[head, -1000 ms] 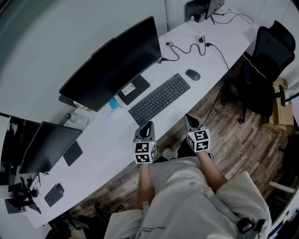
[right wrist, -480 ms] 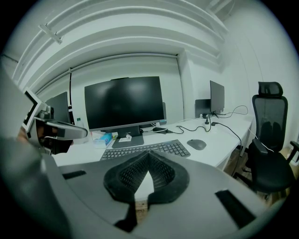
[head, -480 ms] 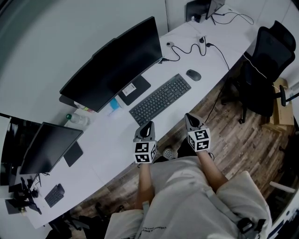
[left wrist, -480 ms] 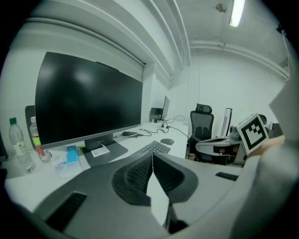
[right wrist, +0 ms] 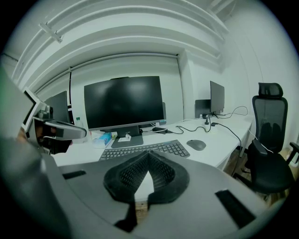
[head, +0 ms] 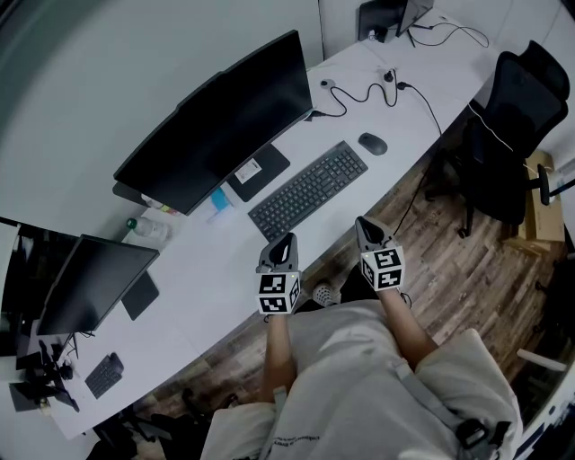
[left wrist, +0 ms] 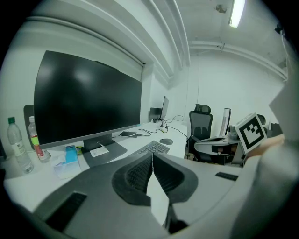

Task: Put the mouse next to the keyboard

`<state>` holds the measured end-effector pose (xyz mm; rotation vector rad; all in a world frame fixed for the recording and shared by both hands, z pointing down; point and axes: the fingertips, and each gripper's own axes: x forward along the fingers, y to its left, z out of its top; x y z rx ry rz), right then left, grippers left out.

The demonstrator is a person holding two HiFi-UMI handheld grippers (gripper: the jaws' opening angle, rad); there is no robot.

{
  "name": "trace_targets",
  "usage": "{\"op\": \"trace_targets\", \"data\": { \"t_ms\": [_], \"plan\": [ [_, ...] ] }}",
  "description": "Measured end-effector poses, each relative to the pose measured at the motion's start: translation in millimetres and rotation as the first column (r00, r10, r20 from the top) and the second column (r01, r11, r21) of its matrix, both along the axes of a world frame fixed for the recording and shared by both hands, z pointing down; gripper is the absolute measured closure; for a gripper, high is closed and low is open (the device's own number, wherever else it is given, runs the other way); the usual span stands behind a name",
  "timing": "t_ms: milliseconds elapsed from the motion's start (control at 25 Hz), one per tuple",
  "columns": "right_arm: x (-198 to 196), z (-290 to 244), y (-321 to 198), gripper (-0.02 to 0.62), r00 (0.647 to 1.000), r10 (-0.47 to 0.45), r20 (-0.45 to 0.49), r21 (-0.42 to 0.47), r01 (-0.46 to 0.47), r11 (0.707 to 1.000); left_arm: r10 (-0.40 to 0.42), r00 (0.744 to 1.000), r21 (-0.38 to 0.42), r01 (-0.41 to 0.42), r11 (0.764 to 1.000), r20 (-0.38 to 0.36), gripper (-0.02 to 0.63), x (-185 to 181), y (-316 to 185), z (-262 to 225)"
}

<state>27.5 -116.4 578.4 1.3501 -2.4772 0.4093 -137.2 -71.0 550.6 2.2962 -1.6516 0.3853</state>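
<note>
Hand-held gripper left [head: 288, 241] and hand-held gripper right [head: 363, 226] are both closed and empty, and are held at the near edge of the bench [head: 207, 269]. Neither has moved in the last second, and nothing on the bench has shifted. The keyboard [head: 308, 190] lies before the large monitor [head: 220, 117]. The mouse [head: 372, 144] sits just off its right end, not touching, which fits placement done or pending. Only the gripper views show the pads meeting; only the head view shows both grippers against the bench edge.

A long white desk [head: 211, 265] runs along a plain pale wall [head: 99, 81]. The floor [head: 467, 274] is wood-look planks. A black office chair [head: 514, 121] stands by the desk's far end. A strip light [left wrist: 237, 11] glows on the ceiling.
</note>
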Motion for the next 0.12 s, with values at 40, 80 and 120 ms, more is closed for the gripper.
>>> {"op": "trace_targets", "data": {
  "t_ms": [40,80,120],
  "plan": [
    [-0.5,0.0,0.0,0.594,1.0,0.0,0.001,0.0,0.0,1.0,0.0,1.0,0.0,0.0,1.0,0.0,0.581,-0.3,0.1,0.2],
    [-1.1,0.0,0.0,0.594,1.0,-0.001,0.001,0.001,0.001,1.0,0.0,1.0,0.001,0.0,1.0,-0.001,0.581,-0.5,0.1,0.2],
    [-1.7,0.0,-0.1,0.594,1.0,-0.001,0.002,0.001,0.001,1.0,0.0,1.0,0.002,0.0,1.0,-0.002,0.581,-0.7,0.0,0.1]
  ]
}}
